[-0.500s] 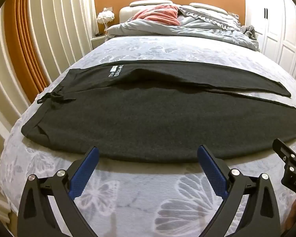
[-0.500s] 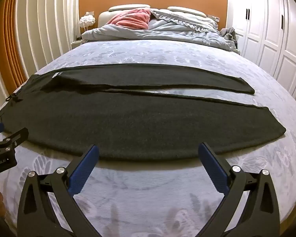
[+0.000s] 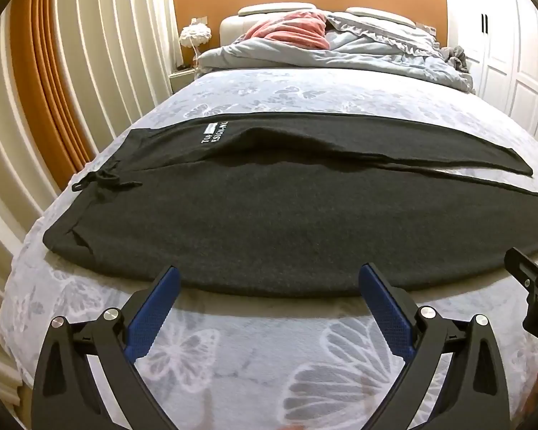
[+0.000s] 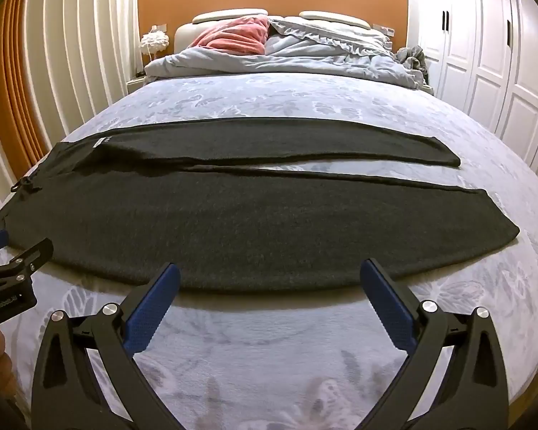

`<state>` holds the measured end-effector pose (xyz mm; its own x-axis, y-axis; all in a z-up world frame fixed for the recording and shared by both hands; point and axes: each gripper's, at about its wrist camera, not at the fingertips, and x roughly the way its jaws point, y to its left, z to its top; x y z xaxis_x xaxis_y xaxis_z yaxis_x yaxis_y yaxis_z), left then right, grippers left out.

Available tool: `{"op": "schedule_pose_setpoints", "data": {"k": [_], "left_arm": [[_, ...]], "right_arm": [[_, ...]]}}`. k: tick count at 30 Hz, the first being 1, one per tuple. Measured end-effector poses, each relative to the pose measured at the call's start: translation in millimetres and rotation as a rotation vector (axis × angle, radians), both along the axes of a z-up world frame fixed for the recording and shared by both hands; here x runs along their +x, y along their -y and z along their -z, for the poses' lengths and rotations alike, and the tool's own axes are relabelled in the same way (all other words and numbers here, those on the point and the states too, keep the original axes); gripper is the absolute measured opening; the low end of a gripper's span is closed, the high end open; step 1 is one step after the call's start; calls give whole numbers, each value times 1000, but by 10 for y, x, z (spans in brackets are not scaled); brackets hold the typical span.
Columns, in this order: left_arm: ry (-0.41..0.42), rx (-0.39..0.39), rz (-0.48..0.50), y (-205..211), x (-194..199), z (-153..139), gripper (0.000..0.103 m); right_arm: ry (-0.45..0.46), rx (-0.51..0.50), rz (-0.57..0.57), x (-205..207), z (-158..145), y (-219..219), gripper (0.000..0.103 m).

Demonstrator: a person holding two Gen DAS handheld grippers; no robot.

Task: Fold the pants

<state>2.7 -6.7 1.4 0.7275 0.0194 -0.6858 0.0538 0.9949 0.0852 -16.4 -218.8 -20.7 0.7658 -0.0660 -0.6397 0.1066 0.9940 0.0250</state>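
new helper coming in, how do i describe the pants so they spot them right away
Start at the big bed with the pale butterfly-print cover. Across its near half lie the dark charcoal pants, spread flat, waistband and drawstring to the left. Unlike the rumpled blue-grey duvet and pink blanket by the headboard, they are dark.

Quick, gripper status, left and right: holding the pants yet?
Left gripper: open, empty, just short of the pants.
Right gripper: open, empty, at the near edge too.
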Motion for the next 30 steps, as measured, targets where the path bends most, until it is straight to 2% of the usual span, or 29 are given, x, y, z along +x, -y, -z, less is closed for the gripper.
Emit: {"op": "schedule_pose_setpoints", "data": {"k": [10, 30], "left_arm": [[41, 38, 7, 68, -68, 47, 98], [36, 20, 6, 100, -33, 186, 98]], "right_arm": [[-9, -5, 5, 4, 21, -30, 98], [-20, 4, 18, 9, 152, 10, 98]]}}
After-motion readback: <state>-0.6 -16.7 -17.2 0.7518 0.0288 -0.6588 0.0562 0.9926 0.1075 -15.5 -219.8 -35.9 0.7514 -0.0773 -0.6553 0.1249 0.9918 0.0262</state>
